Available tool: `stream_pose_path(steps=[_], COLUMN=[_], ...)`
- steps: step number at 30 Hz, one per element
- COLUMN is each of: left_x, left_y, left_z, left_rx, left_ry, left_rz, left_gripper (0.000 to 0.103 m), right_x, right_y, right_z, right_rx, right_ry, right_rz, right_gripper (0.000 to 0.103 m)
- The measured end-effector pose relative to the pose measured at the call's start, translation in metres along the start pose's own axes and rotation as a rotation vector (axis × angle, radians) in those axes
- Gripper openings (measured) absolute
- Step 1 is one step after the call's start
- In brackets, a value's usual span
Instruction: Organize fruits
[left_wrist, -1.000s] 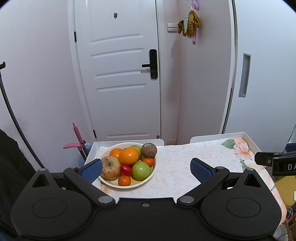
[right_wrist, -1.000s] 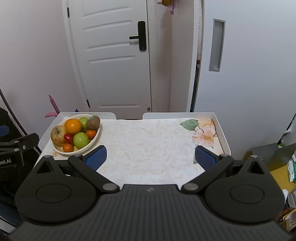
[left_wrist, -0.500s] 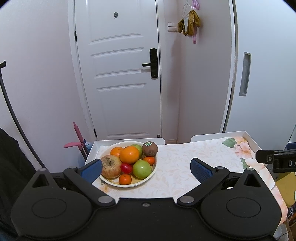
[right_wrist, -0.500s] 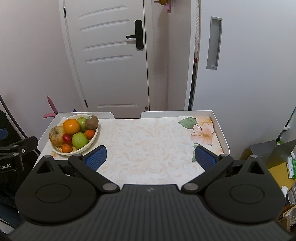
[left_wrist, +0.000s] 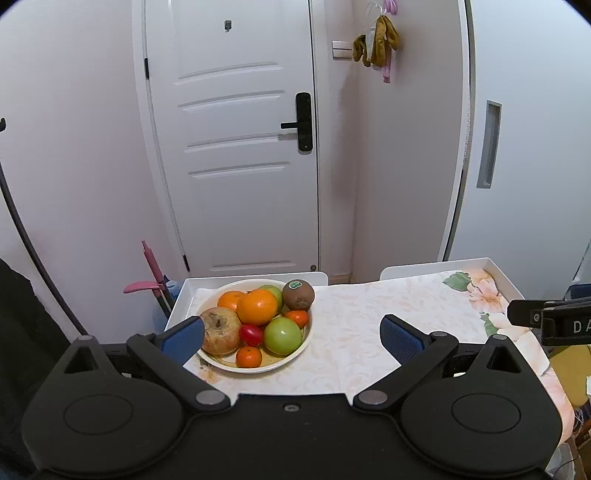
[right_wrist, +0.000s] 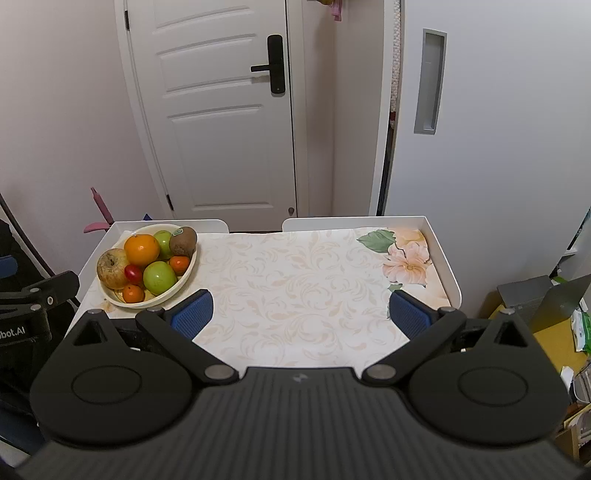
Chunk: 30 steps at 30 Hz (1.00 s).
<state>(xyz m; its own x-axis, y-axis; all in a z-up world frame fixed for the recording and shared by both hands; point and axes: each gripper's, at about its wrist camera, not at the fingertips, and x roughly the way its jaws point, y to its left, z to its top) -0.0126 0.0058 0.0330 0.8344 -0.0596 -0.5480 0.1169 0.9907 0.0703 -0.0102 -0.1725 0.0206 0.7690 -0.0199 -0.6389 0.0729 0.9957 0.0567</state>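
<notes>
I hold both claws released: the left claw (left_wrist: 291, 334) near the fruit bowl (left_wrist: 295, 353), my right claw (right_wrist: 300, 312) well apart from it above the counter (right_wrist: 295, 280).

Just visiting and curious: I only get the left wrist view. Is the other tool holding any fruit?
Observer: No. The right gripper has its fingers spread wide, with nothing between them.
Visitor: Where is it pointing?
Observer: At the cloth, with the bowl off to its left.
Visitor: Anything past the table's right side?
Observer: A grey laptop-like thing sits low beside the table.
</notes>
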Motion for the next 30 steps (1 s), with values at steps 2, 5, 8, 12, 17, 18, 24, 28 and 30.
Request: stream_pose_path(steps=[2,5,8,12,17,18,24,28,30], left_x=[0.0006,0.0019,0.0022,0.0031,0.0012,0.0009,0.0004,-0.0001,-0.0005], left_y=[0.0002,0.0017,0.0026,0.0035,0.0018,0.0011,0.0045,0.0081,0.0096], left_z=[0.0004,0.0015,0.0023,0.0019,0.0027,0.0026,0.0014,0.0015,0.0015], left_rx=[0.003,-0.002,-0.002,-0.003,0.018,0.022,0.020,0.006,-0.001], left_ry=[0.001,0.004,0.002,0.008,-0.008,-0.012,-0.019,-0.020,-0.022], left_rz=[-0.002,-0.007,-0.006,-0.010,0.018,0.024,0.036,0.027,0.022], left_gripper=[0.103,0.103,0.103,0.103,0.103,0.103,0.103,0.103,0.103], right_x=[0.0002,0.0009,0.0013,0.0019,0.0022,0.0020,0.0017,0.0001,0.0000], right_y=[0.0000,0.0020,0.0031,0.0038,0.0039,0.0039,0.0058,0.0077,0.0077], right_z=[-0.0002,0.0000,0.0001,0.0009,0.0009,0.0009,0.0004,0.0011,0.0012], right_rx=[-0.002,-0.009,-0.007,-0.003,-0.004,-0.005,-0.005,-0.004,-0.004], right_ry=[0.001,0.006,0.009,0.009,0.007,0.005,0.001,-0.002,-0.002], right_rz=[-0.001,-0.006,-0.008,-0.008,-0.006,-0.007,-0.004,-0.003,-0.003], right_gripper=[0.103,0.103,0.103,0.103,0.103,0.103,0.103,0.103,0.103])
